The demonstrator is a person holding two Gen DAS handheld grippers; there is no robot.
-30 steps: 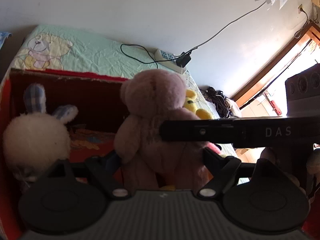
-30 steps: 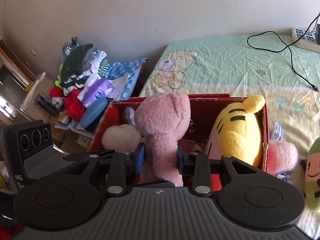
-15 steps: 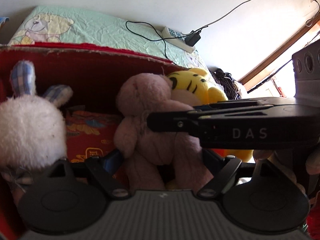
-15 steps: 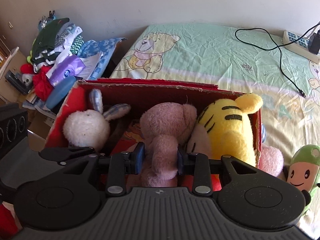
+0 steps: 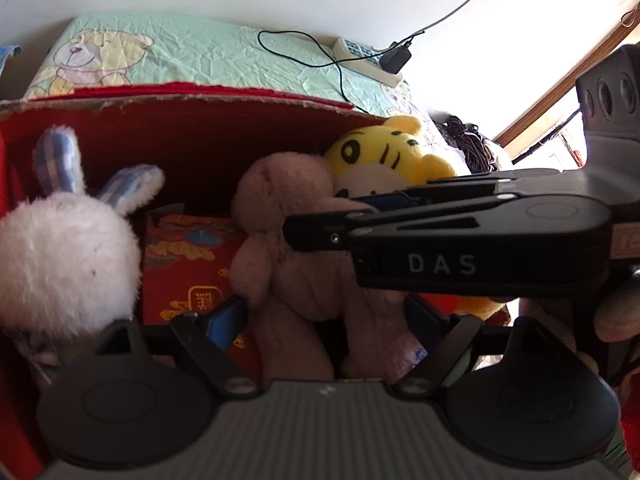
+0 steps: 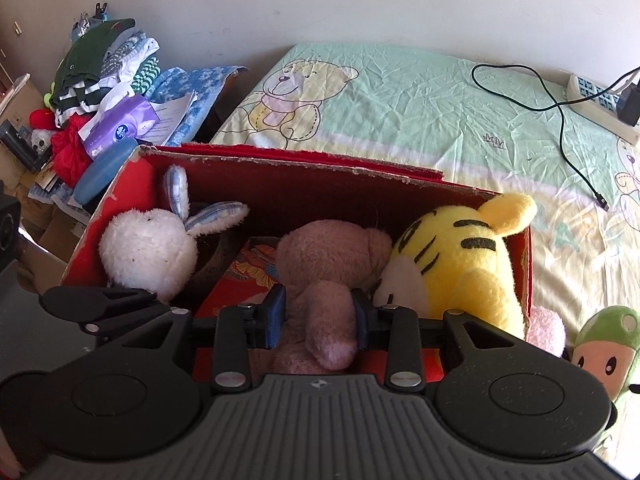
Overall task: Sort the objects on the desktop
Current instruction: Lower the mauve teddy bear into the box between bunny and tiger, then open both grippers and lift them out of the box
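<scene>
Upright, pink bear [image 6: 332,268] in red box [image 6: 304,168], head up, right tool [image 6: 318,316] pinching it.

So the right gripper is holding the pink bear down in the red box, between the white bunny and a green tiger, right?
Not quite: the tiger is yellow, not green, as the right wrist view shows. The right gripper does hold the pink bear in the red box, between the white bunny and that tiger.

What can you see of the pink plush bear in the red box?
The pink plush bear is fuzzy, dusty pink, soft-stuffed, with a round head and limp limbs. It sits upright in the red cardboard box, between the white plush rabbit and yellow striped plush tiger, leaning on the tiger. The right tool clamps it.
</scene>
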